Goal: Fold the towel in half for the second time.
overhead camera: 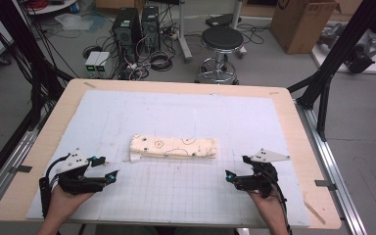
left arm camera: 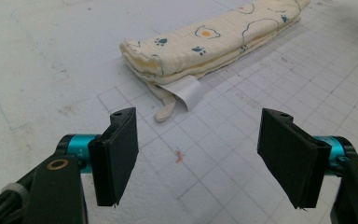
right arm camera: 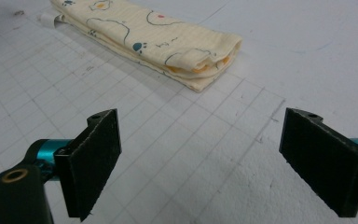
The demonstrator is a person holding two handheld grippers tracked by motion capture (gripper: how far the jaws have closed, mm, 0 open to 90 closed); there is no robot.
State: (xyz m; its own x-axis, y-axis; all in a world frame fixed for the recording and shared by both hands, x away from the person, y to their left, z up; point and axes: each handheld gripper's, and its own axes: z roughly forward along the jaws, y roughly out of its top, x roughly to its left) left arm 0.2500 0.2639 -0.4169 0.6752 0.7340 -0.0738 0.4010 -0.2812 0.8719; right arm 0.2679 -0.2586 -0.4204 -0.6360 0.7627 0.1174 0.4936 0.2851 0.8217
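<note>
That folded cloth (overhead camera: 173, 147) mid-table is soft, light and floppy, so its layers will likely slide apart. Your left tool (overhead camera: 104, 167) and right tool (overhead camera: 237, 167) sit near it, jaws wide open, holding nothing. Pinch all layers at each short end.

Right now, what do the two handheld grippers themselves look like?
Both are black-framed tools. The left gripper and right gripper each carry a pale grey three-cornered plate on top, teal metal fittings behind flat black rectangular jaws faced with dark pads, brass-coloured rivets at the pivots, and black cables trailing back past the person's hands. No sleeves are visible.
</note>
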